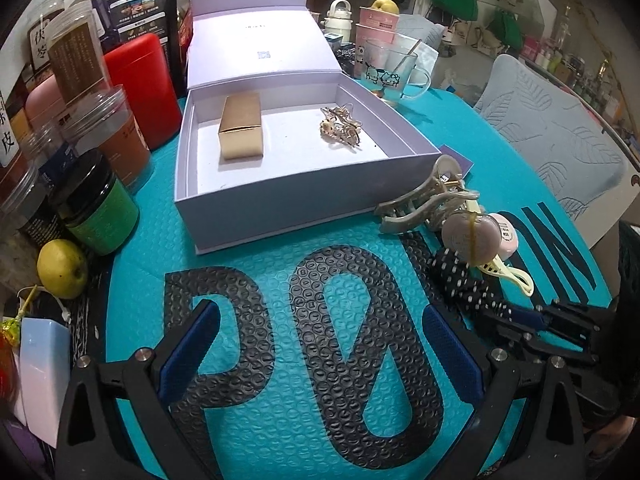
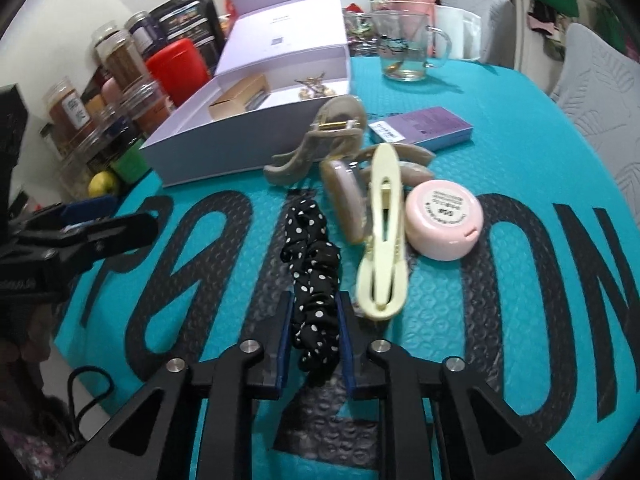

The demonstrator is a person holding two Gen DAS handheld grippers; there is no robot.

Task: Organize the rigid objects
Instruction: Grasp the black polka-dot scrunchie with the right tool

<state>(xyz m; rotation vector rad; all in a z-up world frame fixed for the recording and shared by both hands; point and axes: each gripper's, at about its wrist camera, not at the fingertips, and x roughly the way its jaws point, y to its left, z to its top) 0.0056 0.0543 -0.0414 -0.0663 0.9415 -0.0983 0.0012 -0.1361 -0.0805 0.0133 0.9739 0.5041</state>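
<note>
Lavender box (image 1: pixel 304 196) sits open at centre of the left wrist view, lid hinged back; inside so far: a kraft carton (image 1: pixel 241 126) on the left and a gold ornate clip (image 1: pixel 340 130) on the right, floor between them bare. Looks like early-to-mid progress. Left to sort, all loose on the teal bubble mat (image 2: pixel 440 320), centre of the right wrist view: polka-dot scrunchie (image 2: pixel 310 256), cream hair clip (image 2: pixel 382 236), taupe claw clip (image 2: pixel 320 140), a second taupe clip (image 2: pixel 348 204) on edge, pink round compact (image 2: pixel 442 224), purple flat packet (image 2: pixel 424 128) upper right. Right gripper (image 2: pixel 314 328) is clenched on the near end of the scrunchie, pads squeezing the fabric, scrunchie still lying on the mat. Left gripper (image 1: pixel 316 352) is released, jaws wide, nothing between them, hovering over the black lettering at lower centre. Hard to make out: how many taupe pieces there are, since they overlap behind the cream clip; label text on compact and packet is too small to read; the kraft carton's contents are hidden. Jars (image 1: pixel 100 128) at upper left are cropped by the lens rim, and I can't tell if they're part of the job.
</note>
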